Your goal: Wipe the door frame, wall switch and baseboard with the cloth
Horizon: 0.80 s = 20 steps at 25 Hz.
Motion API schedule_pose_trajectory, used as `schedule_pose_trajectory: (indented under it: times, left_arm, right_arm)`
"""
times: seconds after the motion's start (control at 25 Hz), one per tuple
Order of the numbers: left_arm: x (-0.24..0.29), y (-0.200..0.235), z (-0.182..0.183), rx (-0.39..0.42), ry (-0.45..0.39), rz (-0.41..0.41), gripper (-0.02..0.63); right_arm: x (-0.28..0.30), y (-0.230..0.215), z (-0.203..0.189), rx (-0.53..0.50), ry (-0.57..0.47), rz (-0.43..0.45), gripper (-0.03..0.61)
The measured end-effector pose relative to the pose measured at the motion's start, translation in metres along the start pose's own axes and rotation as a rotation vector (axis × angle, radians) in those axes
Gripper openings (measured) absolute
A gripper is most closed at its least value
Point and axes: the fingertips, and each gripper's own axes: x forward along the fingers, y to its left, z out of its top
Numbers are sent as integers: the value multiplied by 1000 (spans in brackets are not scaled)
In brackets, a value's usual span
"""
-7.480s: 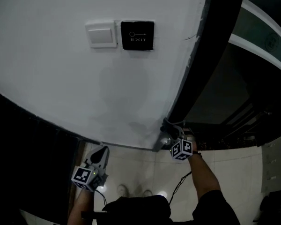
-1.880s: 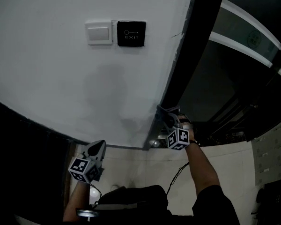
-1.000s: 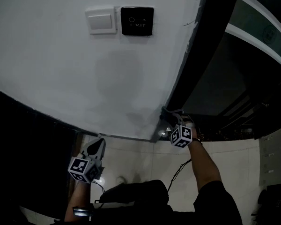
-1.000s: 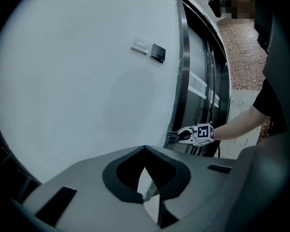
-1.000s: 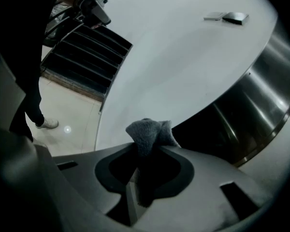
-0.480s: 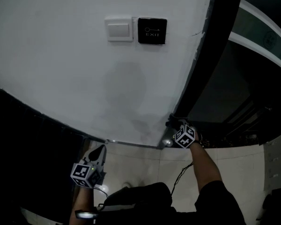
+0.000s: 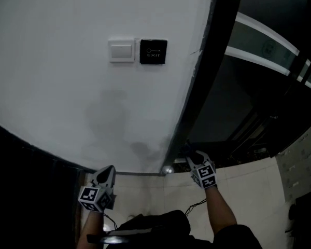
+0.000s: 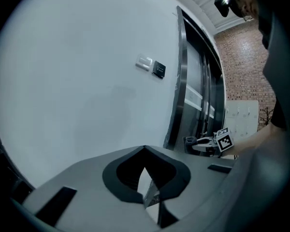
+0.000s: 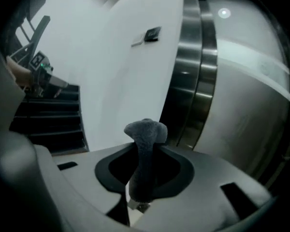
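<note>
My right gripper [image 7: 189,153] is shut on a dark grey cloth [image 9: 145,135], whose bunched end sticks out past the jaws. It holds the cloth against the lower end of the dark metal door frame [image 7: 199,77], just above the floor. The white wall switch [image 7: 121,50] and a black exit button [image 7: 153,51] sit high on the white wall, far above both grippers. My left gripper [image 7: 107,174] hangs low by the foot of the wall, shut with nothing in it. A thin baseboard strip [image 7: 140,173] runs along the wall's foot.
Dark glass door panels [image 7: 259,87] fill the right side behind the frame. Black steps [image 9: 48,122] lie to the left of the wall. Pale floor tiles [image 7: 249,191] spread below. A cable hangs from my right arm.
The head view has swung about. My right gripper with the cloth has stayed at the foot of the door frame, shifting only slightly. The left gripper has kept its place.
</note>
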Motion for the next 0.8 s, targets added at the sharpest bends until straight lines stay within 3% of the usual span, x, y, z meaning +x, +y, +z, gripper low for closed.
schedule_pose_trajectory:
  times: [0.2,0.4,0.48,0.64,0.8]
  left_arm:
    - [18,-7,12,-25,-55,-63,2]
    - [40,-37,9,-43,-59,-162,2]
    - [50,-50,11,-21,-48,-164,2]
    - [72,-101,1,7,-42,-166,2]
    - [89,-165,-17,60,-55,-130,2]
  right_arm:
    - [-74,-17,26,208,-216,-184,84]
    - [-133,-45,32,271,-292,-294,84]
    - [-153,-59,33,281,-334,-318,84]
    - [-188,-102,35,220,-408,-307,84]
    - [-207,-150,39,94,-490,-160,84]
